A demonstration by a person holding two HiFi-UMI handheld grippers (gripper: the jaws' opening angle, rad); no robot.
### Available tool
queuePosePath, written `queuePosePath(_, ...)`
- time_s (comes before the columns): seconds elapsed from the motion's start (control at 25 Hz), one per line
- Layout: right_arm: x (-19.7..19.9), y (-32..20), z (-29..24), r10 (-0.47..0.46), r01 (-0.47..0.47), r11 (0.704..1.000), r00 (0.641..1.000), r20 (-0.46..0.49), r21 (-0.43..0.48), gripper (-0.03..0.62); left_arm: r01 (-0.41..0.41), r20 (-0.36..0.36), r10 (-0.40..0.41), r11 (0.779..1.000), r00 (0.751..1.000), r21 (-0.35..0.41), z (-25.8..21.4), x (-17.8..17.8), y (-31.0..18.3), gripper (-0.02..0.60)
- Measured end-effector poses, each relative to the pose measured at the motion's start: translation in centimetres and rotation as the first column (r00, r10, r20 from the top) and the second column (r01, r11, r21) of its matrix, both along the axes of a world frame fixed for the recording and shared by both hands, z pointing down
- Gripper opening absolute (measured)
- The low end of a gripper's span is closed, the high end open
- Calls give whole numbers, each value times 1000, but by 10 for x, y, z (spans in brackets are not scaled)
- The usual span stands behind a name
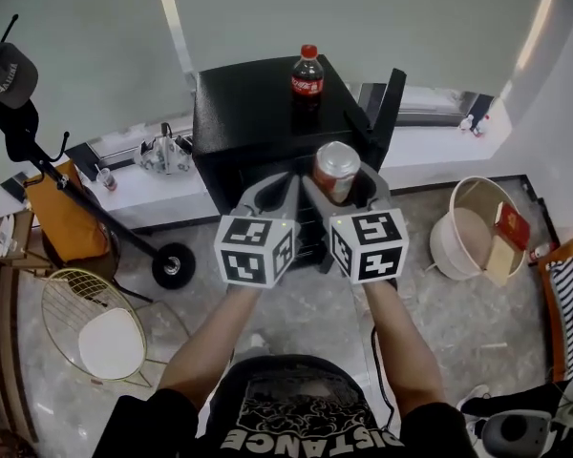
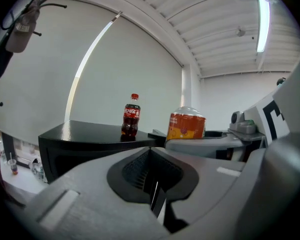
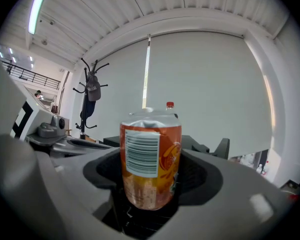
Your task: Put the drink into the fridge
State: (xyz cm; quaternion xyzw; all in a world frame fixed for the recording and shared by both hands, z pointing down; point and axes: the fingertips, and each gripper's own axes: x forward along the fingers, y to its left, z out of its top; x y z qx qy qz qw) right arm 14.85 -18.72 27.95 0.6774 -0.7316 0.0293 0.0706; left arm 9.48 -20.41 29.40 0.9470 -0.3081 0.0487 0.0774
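An orange drink can (image 1: pixel 336 172) with a silver top stands upright between the jaws of my right gripper (image 1: pixel 339 191), which is shut on it; the can (image 3: pixel 151 159) fills the middle of the right gripper view. My left gripper (image 1: pixel 275 194) is beside it, shut with nothing in it; its jaws (image 2: pixel 151 176) meet. Both are held in front of a small black fridge (image 1: pixel 258 122), door side facing me. A cola bottle (image 1: pixel 307 76) with a red cap stands on the fridge top, and the bottle (image 2: pixel 130 116) shows in the left gripper view.
A white low ledge (image 1: pixel 162 194) runs behind the fridge. A black coat stand (image 1: pixel 72 194) with a cap is at left, a gold wire chair (image 1: pixel 91 327) lower left, a white bucket (image 1: pixel 473 227) with boxes at right.
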Motion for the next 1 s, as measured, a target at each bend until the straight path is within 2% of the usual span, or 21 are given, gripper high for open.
queuePosePath(0.16,16,22,14,-27,26,1000,1000,3,8,330,23,24,-23,1000,999,15,15,15,22,5)
queuePosePath(0.48,30,43,54,-48,48,999,999,14,-3,330,72,32,-73,997,997,31,46,24,40,5)
queuePosePath(0.76,35,36,92,-22,22,1000,1000,20,-8,330,52,50,-54,998,997,40,79,31,34,5)
queuePosePath(1.0,37,14,137,31,-31,999,999,33,-16,330,21,106,-23,999,994,28,123,32,7,5)
